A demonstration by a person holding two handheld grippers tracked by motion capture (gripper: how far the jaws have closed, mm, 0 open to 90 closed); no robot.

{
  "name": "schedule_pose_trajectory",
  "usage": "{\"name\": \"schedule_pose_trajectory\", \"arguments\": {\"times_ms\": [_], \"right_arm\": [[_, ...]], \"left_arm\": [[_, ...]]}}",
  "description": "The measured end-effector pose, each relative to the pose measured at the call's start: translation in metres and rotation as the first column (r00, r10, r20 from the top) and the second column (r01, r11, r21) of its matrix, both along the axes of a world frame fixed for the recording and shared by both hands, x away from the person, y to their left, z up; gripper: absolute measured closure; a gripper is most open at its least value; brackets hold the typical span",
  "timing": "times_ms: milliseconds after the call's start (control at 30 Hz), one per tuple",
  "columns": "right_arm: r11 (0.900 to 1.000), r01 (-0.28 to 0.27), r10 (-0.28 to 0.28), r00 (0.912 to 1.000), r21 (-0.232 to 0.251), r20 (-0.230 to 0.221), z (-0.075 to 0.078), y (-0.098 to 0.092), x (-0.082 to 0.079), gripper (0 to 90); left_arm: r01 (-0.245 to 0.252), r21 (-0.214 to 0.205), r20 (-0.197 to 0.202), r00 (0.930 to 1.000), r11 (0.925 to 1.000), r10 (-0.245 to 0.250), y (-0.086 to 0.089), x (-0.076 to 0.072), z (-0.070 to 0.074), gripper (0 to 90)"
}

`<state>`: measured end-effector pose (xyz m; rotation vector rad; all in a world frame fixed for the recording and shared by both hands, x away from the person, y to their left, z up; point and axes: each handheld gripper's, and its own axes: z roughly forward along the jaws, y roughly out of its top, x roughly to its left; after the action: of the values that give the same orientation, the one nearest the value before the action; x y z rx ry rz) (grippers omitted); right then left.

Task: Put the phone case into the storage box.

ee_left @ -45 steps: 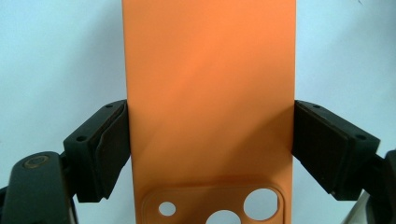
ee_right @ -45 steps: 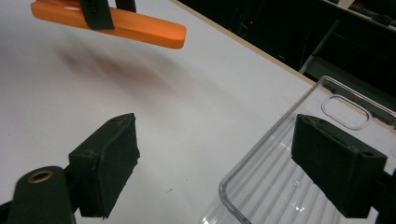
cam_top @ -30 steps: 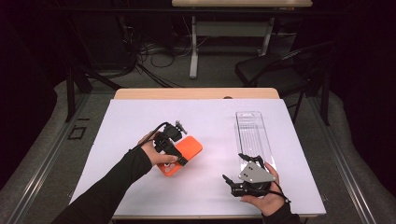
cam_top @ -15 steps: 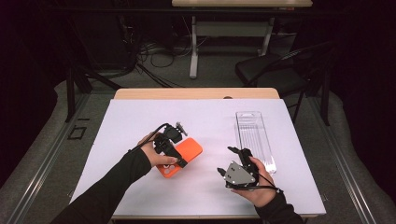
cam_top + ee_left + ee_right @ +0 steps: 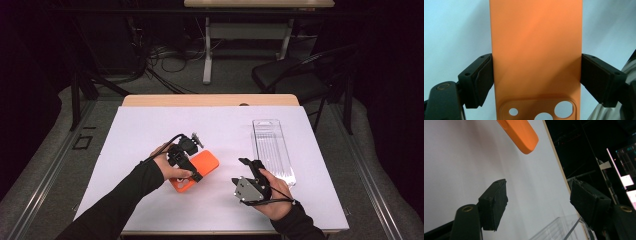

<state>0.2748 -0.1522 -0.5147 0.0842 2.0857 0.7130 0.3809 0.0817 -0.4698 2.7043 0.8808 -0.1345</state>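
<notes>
We clamp the orange phone case [image 5: 536, 50] across its width in the left gripper [image 5: 186, 161], steadying it near the table's [image 5: 150, 125] front edge, while the right gripper [image 5: 250, 167], jaws apart, empty and just closing, approaches beside the clear plastic package [image 5: 272, 150].

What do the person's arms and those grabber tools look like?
Both arms wear long black sleeves. The left gripper and the right gripper are black, each with two chunky black jaws faced with flat rubbery pads and small round screws. A thin black cable loops from the left one. The right one carries a grey three-cornered plate on top.
</notes>
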Motion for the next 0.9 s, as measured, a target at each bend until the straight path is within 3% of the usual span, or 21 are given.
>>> {"name": "schedule_pose_trajectory", "arguments": {"times_ms": [67, 167, 200, 233, 300, 533, 667, 767, 833, 900], "right_arm": [[0.9983, -0.03, 0.031, 0.9992, -0.05, 0.026, 0.0, 0.002, 0.0, 31.7], [0.9966, -0.043, 0.045, 0.9985, -0.071, 0.033, -0.001, 0.005, -0.001, 33.1], [0.9923, -0.054, 0.06, 0.9969, -0.112, 0.051, -0.003, 0.008, -0.001, 35.4], [0.9923, -0.054, 0.06, 0.9969, -0.112, 0.051, -0.003, 0.008, -0.001, 35.4], [0.9856, -0.055, 0.069, 0.9944, -0.16, 0.08, -0.005, 0.011, -0.002, 38.0], [0.9812, -0.065, 0.081, 0.9934, -0.182, 0.082, -0.01, 0.016, -0.002, 42.3], [0.9769, -0.074, 0.097, 0.9895, -0.2, 0.107, -0.01, 0.019, -0.002, 43.3], [0.9713, -0.091, 0.127, 0.9798, -0.22, 0.155, -0.011, 0.021, -0.002, 44.2], [0.9725, -0.075, 0.109, 0.9836, -0.22, 0.144, -0.012, 0.022, -0.003, 44.9], [0.9701, -0.078, 0.115, 0.9816, -0.23, 0.152, -0.014, 0.023, -0.002, 44.9]], "left_arm": [[0.0, 0.001, -0.005, 1.0, 1.0, 0.0, -0.001, 0.0, 0.0, 16.0], [0.002, -0.001, -0.008, 1.0, 1.0, -0.002, -0.002, 0.0, -0.001, 16.0], [0.005, 0.002, -0.009, 1.0, 1.0, -0.005, -0.002, -0.001, 0.0, 16.0], [0.005, 0.002, -0.009, 1.0, 1.0, -0.005, -0.002, -0.001, 0.0, 16.0], [0.009, 0.006, -0.008, 0.9999, 0.9999, -0.009, -0.004, -0.001, -0.001, 15.9], [0.026, 0.011, -0.01, 0.9996, 0.9996, -0.026, -0.011, -0.005, -0.001, 16.0], [0.034, 0.013, -0.01, 0.9994, 0.9994, -0.033, -0.014, -0.006, 0.0, 16.0], [0.041, 0.014, -0.003, 0.9991, 0.999, -0.041, -0.017, -0.008, 0.0, 15.9], [0.044, 0.019, -0.007, 0.999, 0.9988, -0.044, -0.019, -0.008, 0.001, 16.0], [0.045, 0.013, -0.005, 0.999, 0.9989, -0.045, -0.02, -0.008, 0.0, 16.0]]}}
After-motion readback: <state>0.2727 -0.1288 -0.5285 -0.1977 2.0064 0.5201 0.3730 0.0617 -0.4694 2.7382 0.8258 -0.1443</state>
